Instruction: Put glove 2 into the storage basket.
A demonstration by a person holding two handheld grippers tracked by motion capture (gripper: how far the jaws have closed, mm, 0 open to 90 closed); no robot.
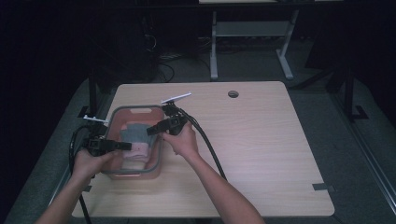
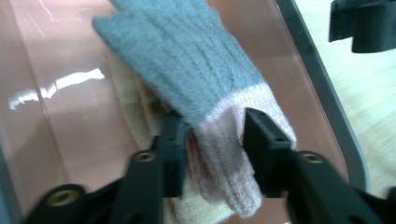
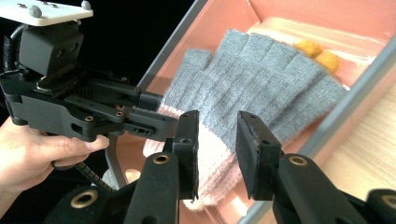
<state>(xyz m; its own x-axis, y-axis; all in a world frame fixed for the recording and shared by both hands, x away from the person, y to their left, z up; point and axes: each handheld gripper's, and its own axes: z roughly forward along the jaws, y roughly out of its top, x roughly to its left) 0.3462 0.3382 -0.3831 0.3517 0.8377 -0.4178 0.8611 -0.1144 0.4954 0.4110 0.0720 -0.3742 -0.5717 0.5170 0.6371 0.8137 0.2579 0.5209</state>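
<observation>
Grey glove (image 2: pixel 187 56) with pink cuff (image 2: pixel 233 154) inside the pink bin (image 1: pixel 133 112), at the left part of the worktop (image 1: pixel 261 140), lying over a cream cloth (image 2: pixel 130 112). Left tool (image 2: pixel 212 140) low in the bin, part open, straddling the cuff, pads apparently off the knit. Right tool (image 3: pixel 217 140) above the bin's right rim, part open, cuff framed between its black pads, no clear grip. Two yellow spots (image 3: pixel 317 53) at the bin's far end beyond the glove fingers.
</observation>
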